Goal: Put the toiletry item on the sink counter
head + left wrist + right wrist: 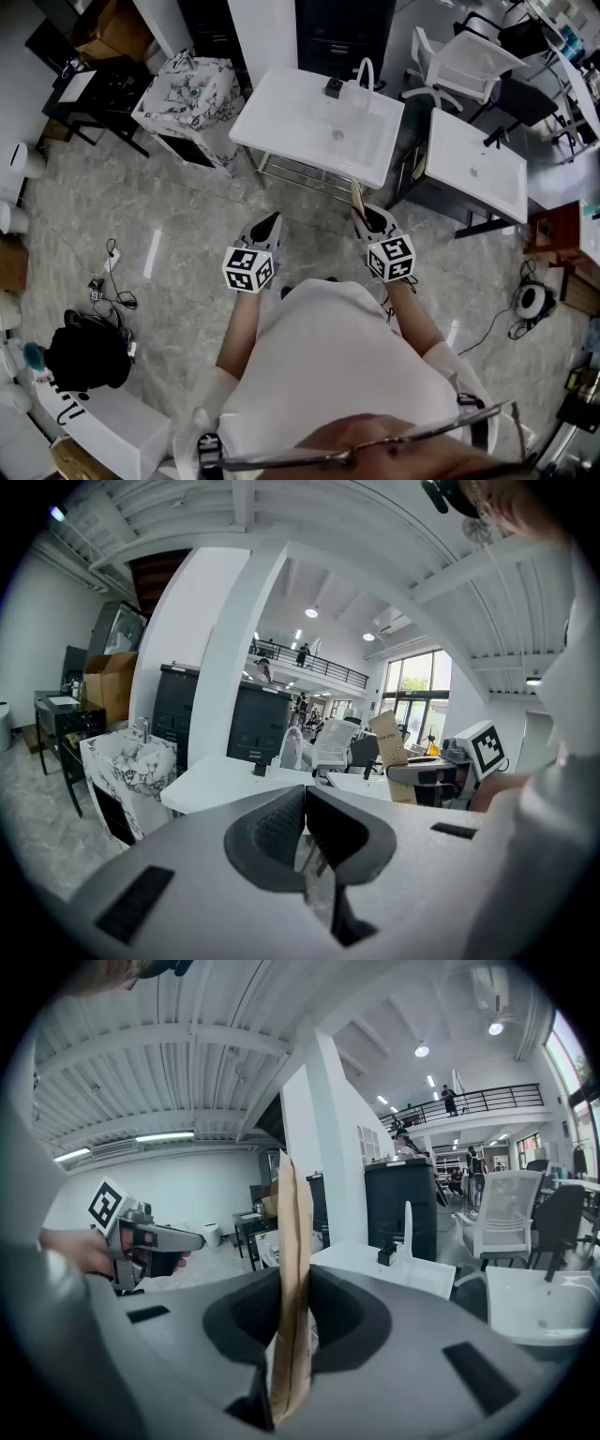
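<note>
Right gripper [292,1316] is clamped on the flat brown toiletry packet [291,1232], held upright near the sink counter's [281,122] front edge, not on it yet. Left gripper [305,825] is pinched together, empty.

The flat box [292,1274] is showing matt brown cardboard. The sink counter [277,117] is gleaming glossy white, ceramic-like. The floor [169,220] is shining like polished stone.

White sink counter [281,117], dark object [333,88] (near faucet [365,71])
</note>
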